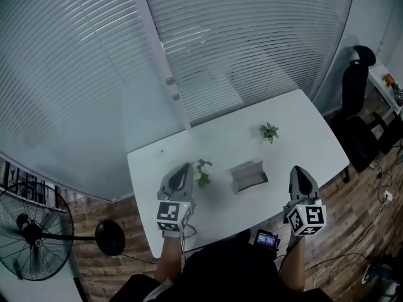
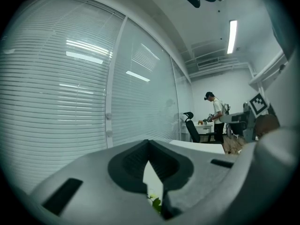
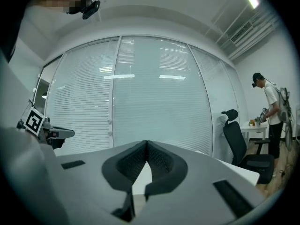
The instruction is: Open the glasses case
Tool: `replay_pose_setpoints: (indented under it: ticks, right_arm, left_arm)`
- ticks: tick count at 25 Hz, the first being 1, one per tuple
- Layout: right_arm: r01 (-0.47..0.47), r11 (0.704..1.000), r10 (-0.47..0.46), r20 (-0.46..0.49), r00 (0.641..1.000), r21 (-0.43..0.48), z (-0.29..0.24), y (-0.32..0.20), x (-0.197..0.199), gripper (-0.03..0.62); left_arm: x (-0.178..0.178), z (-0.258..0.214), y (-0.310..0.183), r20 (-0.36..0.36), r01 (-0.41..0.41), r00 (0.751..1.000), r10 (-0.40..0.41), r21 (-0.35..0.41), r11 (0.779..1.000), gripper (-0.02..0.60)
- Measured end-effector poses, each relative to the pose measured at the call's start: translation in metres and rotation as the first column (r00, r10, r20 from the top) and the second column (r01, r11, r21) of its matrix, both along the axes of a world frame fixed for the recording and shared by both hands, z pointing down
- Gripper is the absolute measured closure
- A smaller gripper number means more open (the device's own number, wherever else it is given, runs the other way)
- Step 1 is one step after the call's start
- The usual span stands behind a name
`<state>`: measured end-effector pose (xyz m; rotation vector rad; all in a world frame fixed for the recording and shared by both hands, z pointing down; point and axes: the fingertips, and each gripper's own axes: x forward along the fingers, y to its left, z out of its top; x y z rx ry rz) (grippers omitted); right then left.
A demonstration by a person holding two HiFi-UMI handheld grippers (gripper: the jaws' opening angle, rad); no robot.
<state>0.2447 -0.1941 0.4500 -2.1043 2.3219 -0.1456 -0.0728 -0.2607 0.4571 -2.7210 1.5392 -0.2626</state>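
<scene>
In the head view, the grey glasses case (image 1: 249, 176) lies in the middle of the white table (image 1: 302, 128), and its lid looks raised. My left gripper (image 1: 184, 167) hovers to the left of the case, beside a small plant (image 1: 203, 172). My right gripper (image 1: 300, 169) is held to the right of the case, apart from it. In the left gripper view the left gripper (image 2: 149, 142) has its tips together with nothing between them. In the right gripper view the right gripper (image 3: 146, 142) is likewise shut and empty. Neither gripper view shows the case.
A second small plant (image 1: 269, 131) stands at the table's far right. A glass wall with blinds (image 1: 252, 36) runs behind the table. A black office chair (image 1: 356, 80) is at the right, a floor fan (image 1: 28, 231) at the left. A person (image 3: 269, 107) stands far off by a desk.
</scene>
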Motion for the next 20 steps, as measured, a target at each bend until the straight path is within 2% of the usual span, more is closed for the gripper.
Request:
replay_pose_setpoints:
  ticks: [20]
  right_arm:
    - [0.066,0.998,-0.066,-0.015,0.998,0.002,-0.008,-0.004,-0.010,0.577]
  left_arm:
    - [0.012,-0.008,0.004,-0.019,-0.003,1.000,0.003,0.005,1.000,0.581]
